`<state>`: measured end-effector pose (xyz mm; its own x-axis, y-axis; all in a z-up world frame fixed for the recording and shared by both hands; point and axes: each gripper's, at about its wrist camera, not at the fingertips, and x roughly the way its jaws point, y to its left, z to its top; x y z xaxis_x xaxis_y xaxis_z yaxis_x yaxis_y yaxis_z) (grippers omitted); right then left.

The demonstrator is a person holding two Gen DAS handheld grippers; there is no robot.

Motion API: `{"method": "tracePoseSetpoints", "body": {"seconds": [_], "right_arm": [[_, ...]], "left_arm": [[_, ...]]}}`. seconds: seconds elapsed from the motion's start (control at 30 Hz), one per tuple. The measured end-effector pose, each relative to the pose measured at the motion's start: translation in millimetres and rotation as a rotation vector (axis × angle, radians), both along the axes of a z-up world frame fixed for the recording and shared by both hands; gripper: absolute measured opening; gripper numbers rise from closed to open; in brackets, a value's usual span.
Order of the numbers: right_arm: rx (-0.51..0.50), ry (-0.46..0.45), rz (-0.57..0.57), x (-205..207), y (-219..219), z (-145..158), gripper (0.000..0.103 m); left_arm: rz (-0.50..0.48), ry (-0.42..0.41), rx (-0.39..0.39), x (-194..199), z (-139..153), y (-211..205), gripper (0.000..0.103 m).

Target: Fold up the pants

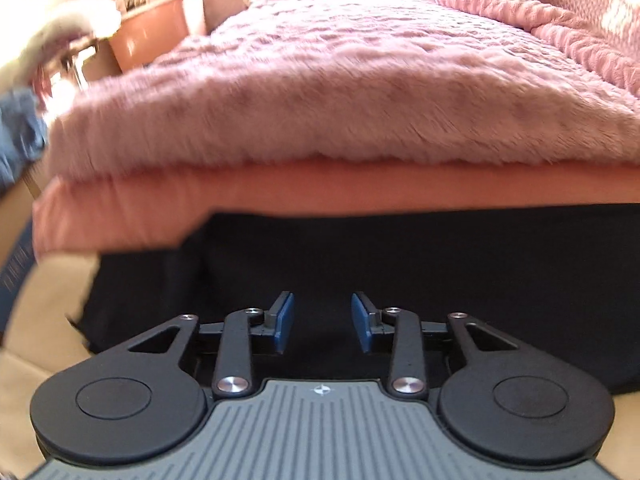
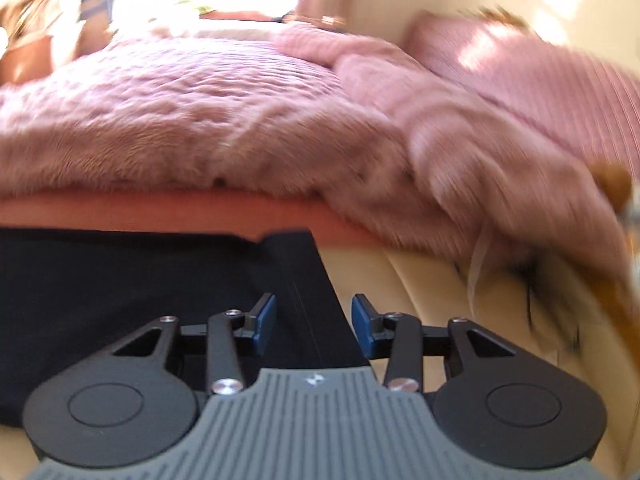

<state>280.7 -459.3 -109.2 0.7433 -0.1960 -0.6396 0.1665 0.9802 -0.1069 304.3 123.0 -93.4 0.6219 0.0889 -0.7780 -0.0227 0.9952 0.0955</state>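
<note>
You are working at a bed covered with a fluffy pink blanket (image 1: 360, 92), its cream sheet (image 2: 420, 280) bare along the near edge. Your left gripper (image 1: 322, 322) hovers with its blue pads (image 1: 285, 322) spread apart and nothing between them, directly over the black pants (image 1: 400, 272), which lie flat on the sheet with their far edge tucked against the blanket's salmon-coloured underside. Your right gripper (image 2: 313, 325) is likewise released, its jaws wide; the right-hand edge of the pants (image 2: 160, 280), with a seam running along it, passes between its pads (image 2: 266, 322), and the right pad sits over bare sheet just beside the cloth. Beyond the right gripper a rumpled fold of the blanket (image 2: 460, 152) spills over the bed's edge, and a ribbed pink pillow (image 2: 540, 92) lies behind it. In the left wrist view, past the bed's left corner, an orange tub (image 1: 150, 28) stands tilted; blur hides whatever it holds. Some blue fabric (image 1: 20, 136) shows at the left border.
</note>
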Motion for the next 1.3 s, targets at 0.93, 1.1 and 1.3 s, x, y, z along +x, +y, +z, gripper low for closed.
{"method": "tracePoseSetpoints", "body": {"seconds": [0.93,1.1,1.3], "right_arm": [[0.739,-0.149,-0.601,-49.5,-127.4,-77.2,0.002],[0.607,-0.07,-0.538,-39.7,-133.9,-60.5,0.018],[0.337,-0.064,-0.425,-41.9,-88.6,-20.9,0.032]], "left_arm": [[-0.057,0.175,-0.076,-21.2,-36.7,-69.4,0.0],[-0.088,0.094,-0.098,-36.9,-30.9,-68.5,0.012],[-0.006,-0.075,-0.09,-72.0,-6.2,-24.3,0.026]]}}
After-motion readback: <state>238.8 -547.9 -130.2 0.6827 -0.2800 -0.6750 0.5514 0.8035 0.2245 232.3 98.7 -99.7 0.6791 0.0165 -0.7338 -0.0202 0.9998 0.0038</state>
